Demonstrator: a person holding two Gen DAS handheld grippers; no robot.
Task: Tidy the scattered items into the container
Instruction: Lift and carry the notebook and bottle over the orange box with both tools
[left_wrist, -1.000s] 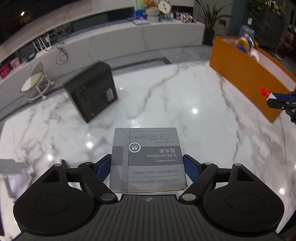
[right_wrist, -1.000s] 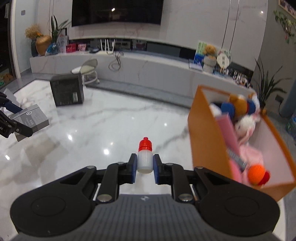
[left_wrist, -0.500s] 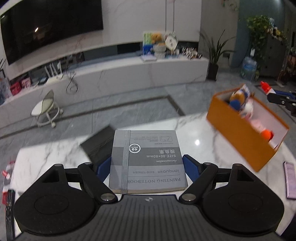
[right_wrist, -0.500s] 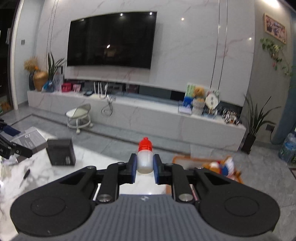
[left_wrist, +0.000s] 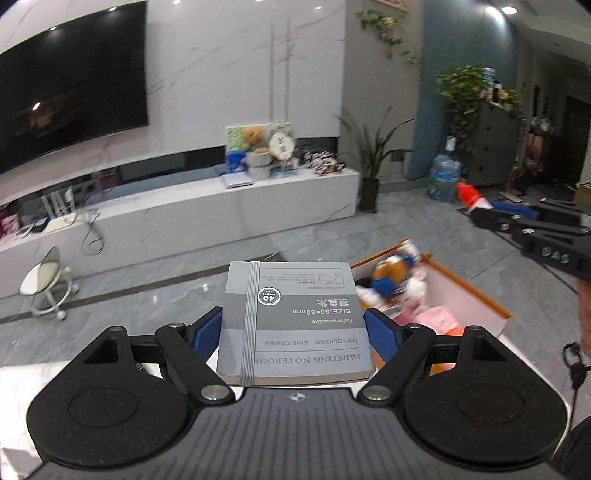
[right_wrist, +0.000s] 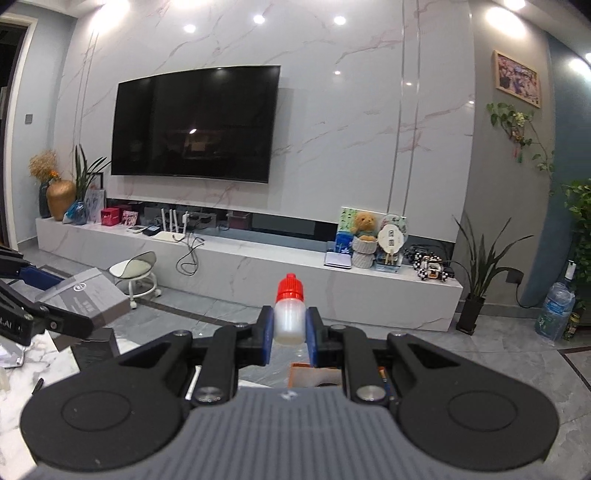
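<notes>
A grey painting notebook (left_wrist: 295, 317) lies flat between the blue pads of my left gripper (left_wrist: 293, 330), which is shut on its two sides. Just beyond it and to the right, lower down, stands the orange box (left_wrist: 480, 295), with plush toys and pink items inside. My right gripper (right_wrist: 290, 332) is shut on a small white bottle with a red cap (right_wrist: 290, 319), held upright. A corner of the orange box (right_wrist: 295, 369) shows directly under its fingers. The right gripper (left_wrist: 484, 212) also appears at the left wrist view's right edge, above the box.
The white marble table (right_wrist: 22, 369) carries a black box (right_wrist: 94, 349) and a dark pen (right_wrist: 38, 384) at the left. Beyond the table are grey floor, a white stool (right_wrist: 135, 273) and a long TV bench (right_wrist: 258, 266). A person's hand (left_wrist: 583, 314) is at the right edge.
Both grippers have risen and tipped upward, each keeping its item. The views now show the room wall instead of the tabletop. The orange box has come in below both.
</notes>
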